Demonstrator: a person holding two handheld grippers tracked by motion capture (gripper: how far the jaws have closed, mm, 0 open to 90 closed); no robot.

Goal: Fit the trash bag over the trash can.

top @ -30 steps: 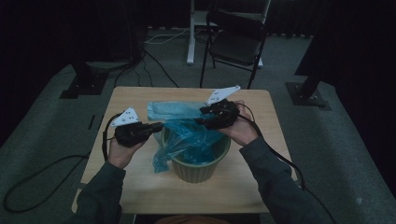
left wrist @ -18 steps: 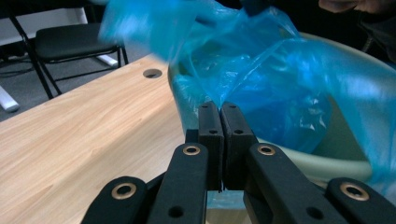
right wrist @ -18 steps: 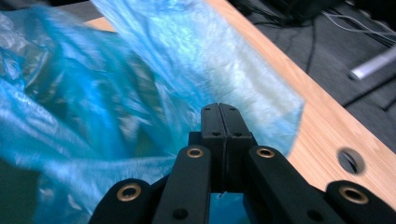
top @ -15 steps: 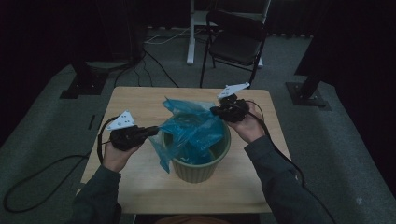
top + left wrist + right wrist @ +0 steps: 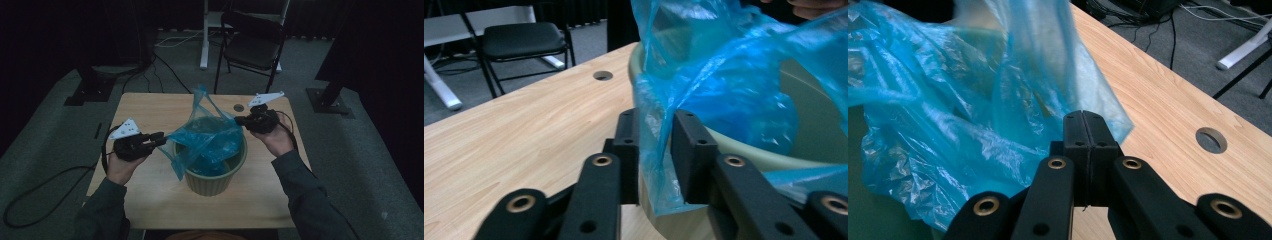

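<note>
A blue plastic bag [image 5: 205, 137] sits in a pale green pot [image 5: 215, 182] on the wooden table [image 5: 150, 110]. My right gripper [image 5: 237, 120] is at the pot's far right rim, shut on the bag's edge and holding it stretched. In the right gripper view its jaws [image 5: 1087, 122] are pressed together against the bag [image 5: 948, 100]. My left gripper [image 5: 162, 139] is at the pot's left rim. Its jaws [image 5: 656, 135] have just been opening, and the bag's edge [image 5: 734, 90] hangs loose between them, above the pot rim [image 5: 744, 150].
A round cable hole [image 5: 239, 107] lies in the table behind the pot. A black folding chair [image 5: 252, 45] and a white desk leg stand beyond the far edge. Cables trail on the grey floor at the left.
My right gripper closed on the bag and moved right, drawing its edge outward and lifting a corner at the back. My left gripper stayed put while its jaws parted.
</note>
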